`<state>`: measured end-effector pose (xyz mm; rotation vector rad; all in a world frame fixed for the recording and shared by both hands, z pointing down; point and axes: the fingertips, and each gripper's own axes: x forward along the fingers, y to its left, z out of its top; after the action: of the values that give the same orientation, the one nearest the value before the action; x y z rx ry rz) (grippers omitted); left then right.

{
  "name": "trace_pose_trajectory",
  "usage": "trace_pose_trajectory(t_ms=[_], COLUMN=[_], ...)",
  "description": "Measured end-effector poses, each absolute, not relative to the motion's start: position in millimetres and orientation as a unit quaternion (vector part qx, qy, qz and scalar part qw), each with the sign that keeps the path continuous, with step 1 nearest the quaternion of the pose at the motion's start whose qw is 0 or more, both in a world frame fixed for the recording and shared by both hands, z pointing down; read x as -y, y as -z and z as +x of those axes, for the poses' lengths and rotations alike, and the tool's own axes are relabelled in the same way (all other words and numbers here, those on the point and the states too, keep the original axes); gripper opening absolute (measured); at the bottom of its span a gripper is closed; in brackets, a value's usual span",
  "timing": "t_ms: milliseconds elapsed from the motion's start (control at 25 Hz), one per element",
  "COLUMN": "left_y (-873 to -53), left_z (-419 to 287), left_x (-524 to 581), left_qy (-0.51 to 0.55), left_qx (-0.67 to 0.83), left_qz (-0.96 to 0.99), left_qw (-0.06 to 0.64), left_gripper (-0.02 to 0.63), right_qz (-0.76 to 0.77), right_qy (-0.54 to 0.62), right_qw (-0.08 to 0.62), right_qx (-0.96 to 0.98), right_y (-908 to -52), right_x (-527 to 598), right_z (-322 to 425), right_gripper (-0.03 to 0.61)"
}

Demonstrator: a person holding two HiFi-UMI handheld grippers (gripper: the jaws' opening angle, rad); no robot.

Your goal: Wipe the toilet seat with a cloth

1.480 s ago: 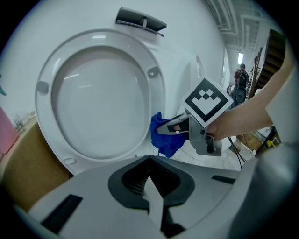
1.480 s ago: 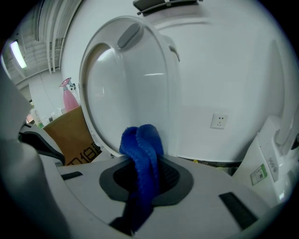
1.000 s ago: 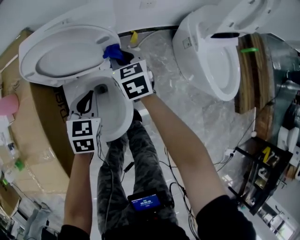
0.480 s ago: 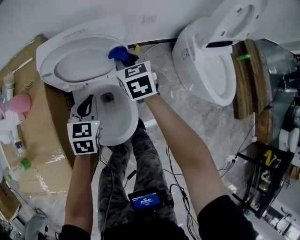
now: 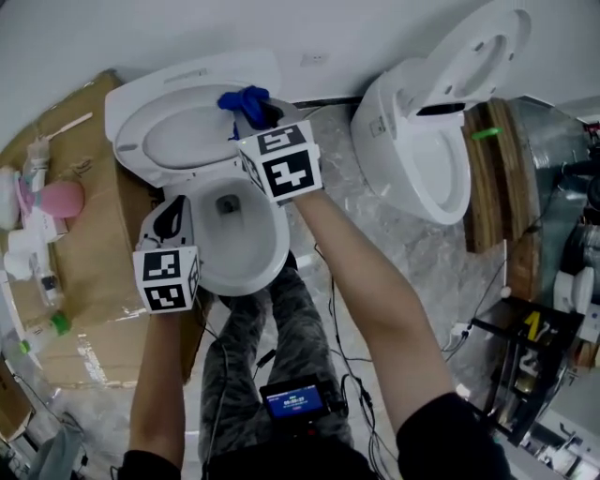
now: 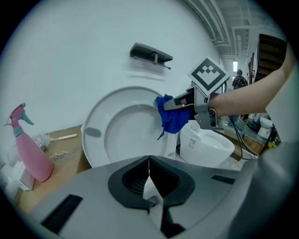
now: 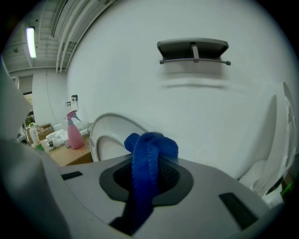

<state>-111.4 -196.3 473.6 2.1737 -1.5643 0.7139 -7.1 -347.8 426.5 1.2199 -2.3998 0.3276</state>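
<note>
Cloth (image 7: 147,156), blue and bunched into thick looped folds, is pinched between the closed jaws of the right gripper (image 7: 148,182). It sits at the right edge of the raised toilet seat (image 5: 136,141); contact cannot be told. The left gripper (image 6: 149,179) has its jaws pressed together on nothing, over the open bowl (image 5: 277,246). Around them lie a grey marbled floor (image 5: 366,225), flattened cardboard (image 5: 94,272) bearing a pink spray bottle (image 5: 62,199), a second toilet (image 5: 412,159) and a white wall (image 5: 309,28).

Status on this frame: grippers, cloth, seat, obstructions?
Right gripper shut on cloth, by raised seat's right edge. Left gripper shut, empty, by bowl's left rim. Nothing seen between cloth and seat.
</note>
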Motion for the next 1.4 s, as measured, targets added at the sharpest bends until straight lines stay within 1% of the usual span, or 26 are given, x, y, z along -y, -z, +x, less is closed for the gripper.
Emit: trace_pose_trajectory(t_ms=[240, 440, 640, 880, 1120, 1400], left_y=[-452, -448, -452, -466, -489, -517], left_z=[-147, -168, -172, -177, -179, -164], left_x=[200, 198, 193, 187, 181, 172], left_qy=[-0.236, -0.216, -0.205, -0.204, -0.205, -0.227], left_qx=[0.57, 0.582, 0.582, 0.585, 0.592, 0.598], left_qz=[0.767, 0.763, 0.763, 0.756, 0.744, 0.726], left_qw=[0.174, 0.182, 0.195, 0.209, 0.23, 0.253], left_gripper=[0.012, 0.012, 0.012, 0.012, 0.012, 0.012], right_qz=[0.432, 0.425, 0.386, 0.346, 0.309, 0.252], right_qy=[-0.104, -0.088, -0.062, -0.051, -0.048, -0.047], right_qw=[0.224, 0.219, 0.225, 0.207, 0.19, 0.177], right_qx=[0.867, 0.874, 0.892, 0.914, 0.931, 0.95], right_y=[-410, -399, -387, -388, -397, -407], right_x=[346, 343, 333, 323, 315, 306], right_z=[-37, -66, -105, -147, -173, -192], right_gripper=[0.066, 0.066, 0.066, 0.066, 0.066, 0.066])
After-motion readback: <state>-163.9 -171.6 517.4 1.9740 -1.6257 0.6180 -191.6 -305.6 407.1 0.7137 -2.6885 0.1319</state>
